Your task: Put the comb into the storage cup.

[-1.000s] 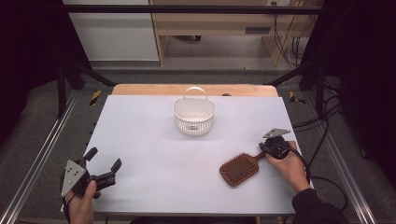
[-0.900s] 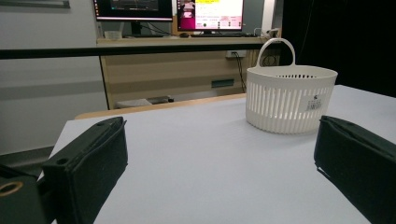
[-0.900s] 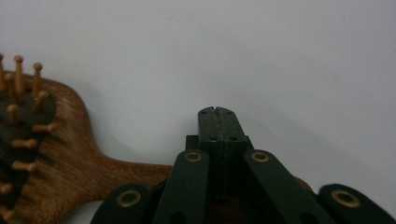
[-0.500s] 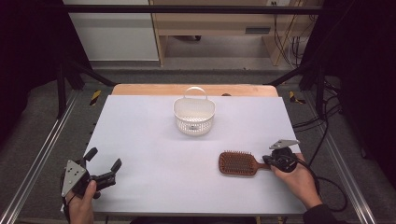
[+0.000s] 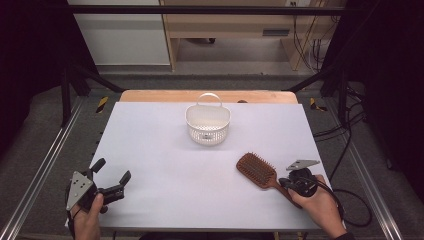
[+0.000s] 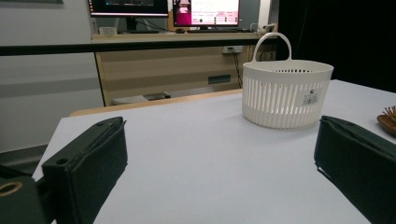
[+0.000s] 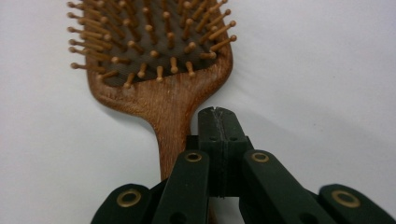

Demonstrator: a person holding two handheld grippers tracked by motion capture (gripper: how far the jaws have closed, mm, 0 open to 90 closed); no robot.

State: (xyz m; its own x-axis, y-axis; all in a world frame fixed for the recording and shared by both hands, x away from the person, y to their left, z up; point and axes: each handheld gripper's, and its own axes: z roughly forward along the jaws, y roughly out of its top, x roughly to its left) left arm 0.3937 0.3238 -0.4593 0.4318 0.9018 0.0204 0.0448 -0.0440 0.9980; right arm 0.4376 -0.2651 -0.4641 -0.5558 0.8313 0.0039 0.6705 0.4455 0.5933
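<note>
Near the white slotted basket, toward my right, the wooden paddle hairbrush lies bristles-up on the surface; my right tongs sit clenched beside its handle, my left tongs gape released.

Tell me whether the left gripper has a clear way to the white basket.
Probably yes: the left gripper stands open, aimed at the white basket, with bare table between them.
</note>
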